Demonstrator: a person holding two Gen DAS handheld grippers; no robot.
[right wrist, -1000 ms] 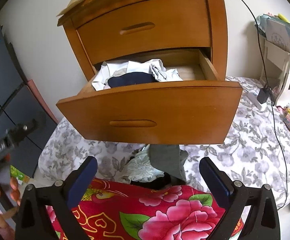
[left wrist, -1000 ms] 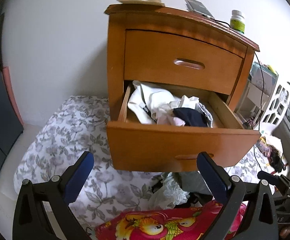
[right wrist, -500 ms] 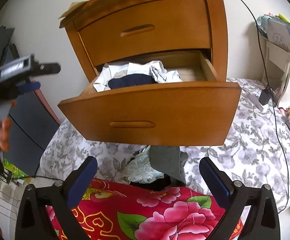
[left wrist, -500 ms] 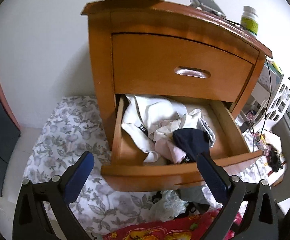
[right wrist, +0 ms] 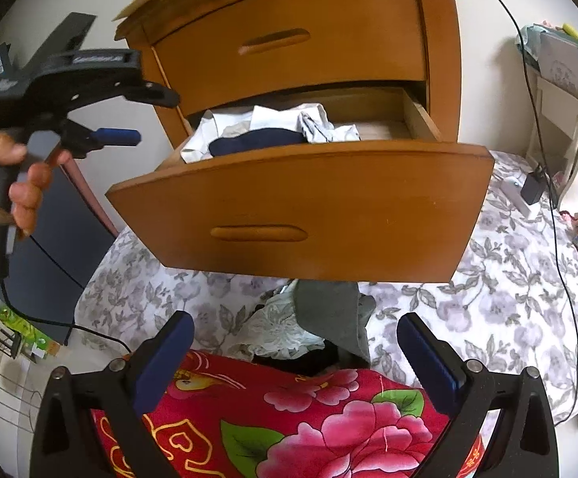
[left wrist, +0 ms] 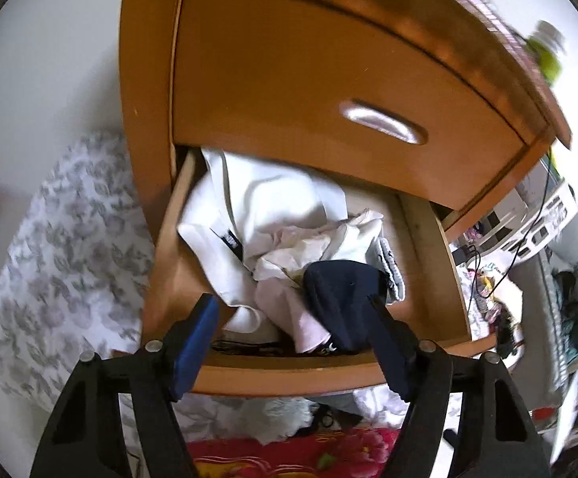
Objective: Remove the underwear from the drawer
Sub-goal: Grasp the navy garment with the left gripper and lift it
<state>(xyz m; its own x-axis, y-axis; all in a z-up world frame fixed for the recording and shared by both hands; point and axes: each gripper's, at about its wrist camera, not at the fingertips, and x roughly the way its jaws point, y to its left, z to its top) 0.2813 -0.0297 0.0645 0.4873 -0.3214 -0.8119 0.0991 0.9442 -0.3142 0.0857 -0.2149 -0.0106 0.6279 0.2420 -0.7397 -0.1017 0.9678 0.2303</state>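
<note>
The left tongs (left wrist: 291, 310), which have just been closing, stand part open over the pulled-out wooden drawer (left wrist: 285, 374), gripping nothing; the dark navy underwear (left wrist: 340, 298) lies between them, on crumpled white clothes (left wrist: 273, 215). The right tongs (right wrist: 295, 328) hang wide open, empty, above the red flowered blanket (right wrist: 309, 418).

Colours around the open drawer
Orange-brown wooden drawer (right wrist: 329, 215); navy underwear (left wrist: 340, 298) among white clothes (left wrist: 273, 207); grey floral sheet (right wrist: 508, 298); red flowered blanket (right wrist: 309, 418).

Left tool (left wrist: 293, 310) nearer drawer (left wrist: 289, 374) — narrower.
</note>
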